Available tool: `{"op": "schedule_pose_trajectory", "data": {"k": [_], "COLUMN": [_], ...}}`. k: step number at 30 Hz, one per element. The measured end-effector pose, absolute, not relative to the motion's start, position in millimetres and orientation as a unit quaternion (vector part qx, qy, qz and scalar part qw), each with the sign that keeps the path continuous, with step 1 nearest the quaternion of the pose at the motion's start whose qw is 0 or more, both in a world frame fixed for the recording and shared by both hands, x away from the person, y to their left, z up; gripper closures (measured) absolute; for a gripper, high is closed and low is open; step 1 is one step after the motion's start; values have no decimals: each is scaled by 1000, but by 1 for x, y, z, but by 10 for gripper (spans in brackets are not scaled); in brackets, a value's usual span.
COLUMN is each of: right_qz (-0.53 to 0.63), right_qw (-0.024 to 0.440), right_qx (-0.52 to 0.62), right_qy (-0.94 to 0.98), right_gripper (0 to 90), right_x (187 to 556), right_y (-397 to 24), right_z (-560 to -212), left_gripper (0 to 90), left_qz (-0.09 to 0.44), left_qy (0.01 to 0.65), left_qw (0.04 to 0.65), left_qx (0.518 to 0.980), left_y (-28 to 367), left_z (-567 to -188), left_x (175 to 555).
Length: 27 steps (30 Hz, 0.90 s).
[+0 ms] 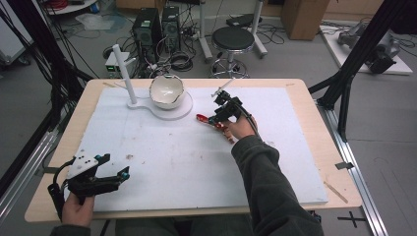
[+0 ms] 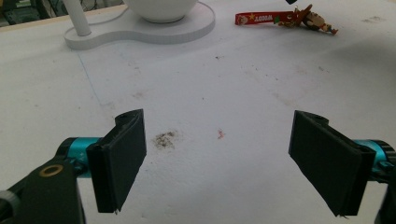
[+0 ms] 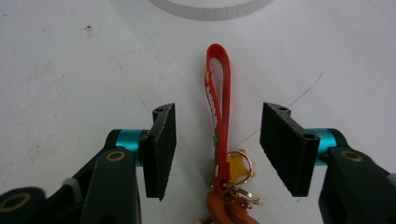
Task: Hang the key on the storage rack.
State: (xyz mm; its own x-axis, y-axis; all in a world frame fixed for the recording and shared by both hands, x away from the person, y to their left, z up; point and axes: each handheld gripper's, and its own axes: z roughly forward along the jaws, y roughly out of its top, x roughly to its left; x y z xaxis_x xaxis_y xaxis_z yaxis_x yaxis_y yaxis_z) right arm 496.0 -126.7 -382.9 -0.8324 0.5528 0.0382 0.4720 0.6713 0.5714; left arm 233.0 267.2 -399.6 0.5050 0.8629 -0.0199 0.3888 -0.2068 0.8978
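keychain [image 3: 218, 112] on the counter, near the white stand [image 1: 162, 110] | strap's long axis runs straight out between right gripper [image 3: 217, 149] jaws, apart, not touching | left gripper [image 2: 219, 163] jaws wide apart, well away | right is nearer

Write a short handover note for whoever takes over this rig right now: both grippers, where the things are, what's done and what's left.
Right gripper: jaws apart, one each side of the red rubber keychain strap, not pressing it.
Left gripper: open, nothing between its jaws, near the table's front left edge.
Keychain strap with its brown figure charm lies flat on the white foam mat, right of the white bowl on the white stand with a post.
Done: right gripper lined up over the strap.
Left: probably grip and lift it; where it goes isn't clear.
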Motion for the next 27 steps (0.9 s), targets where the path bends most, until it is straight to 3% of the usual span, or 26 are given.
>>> {"op": "schedule_pose_trajectory", "data": {"k": [27], "right_qz": [261], "right_qw": [50], "right_qx": [293], "right_qy": [918], "right_gripper": [669], "right_x": [502], "right_y": [-126], "right_z": [-408], "left_gripper": [195], "left_qz": [256], "left_qy": [427], "left_qw": [461], "left_qx": [735], "left_y": [268], "left_z": [-400], "left_x": [234]}}
